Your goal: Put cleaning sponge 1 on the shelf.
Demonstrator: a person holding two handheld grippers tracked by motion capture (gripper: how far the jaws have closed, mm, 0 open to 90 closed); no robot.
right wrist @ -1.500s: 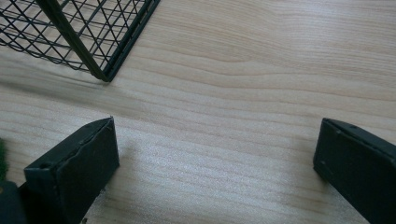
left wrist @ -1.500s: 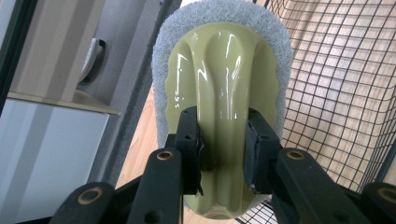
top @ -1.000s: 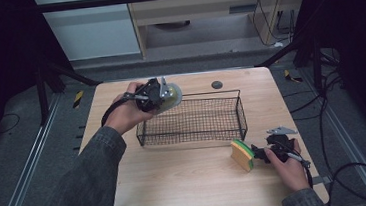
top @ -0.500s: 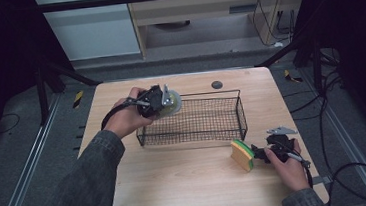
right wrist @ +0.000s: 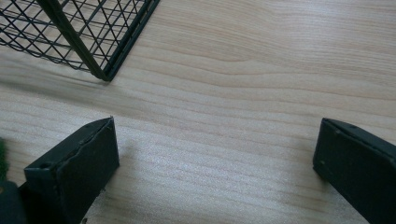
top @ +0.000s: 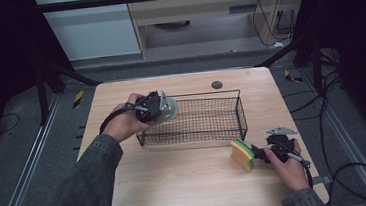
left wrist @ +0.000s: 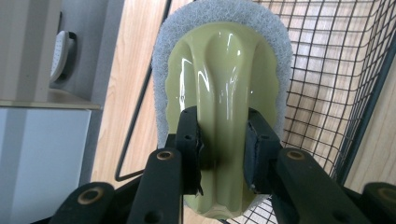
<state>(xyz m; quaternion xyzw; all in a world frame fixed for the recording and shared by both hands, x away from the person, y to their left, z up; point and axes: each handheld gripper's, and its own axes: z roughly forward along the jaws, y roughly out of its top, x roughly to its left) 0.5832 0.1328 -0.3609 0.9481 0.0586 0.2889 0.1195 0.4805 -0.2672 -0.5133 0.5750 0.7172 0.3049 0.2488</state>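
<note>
My left gripper [left wrist: 222,154] clamps a green scrubber [left wrist: 224,88] over the black wire basket [top: 223,129] – its visible mesh holds nothing. My right gripper [right wrist: 215,168] stands open above bare table [right wrist: 257,70].

Wire basket [top: 212,118] at the middle of the worktop [top: 178,183], long side running left to right. Scrubbing pad [top: 168,109] at the basket's left end, over its rim, pinched between the jaws of the left gripper [top: 154,107]. Sponge [top: 242,155] on the worktop before the basket's right corner, just left of the right gripper [top: 270,151]. Small round disc [top: 216,84] behind the basket, near the far edge.
</note>
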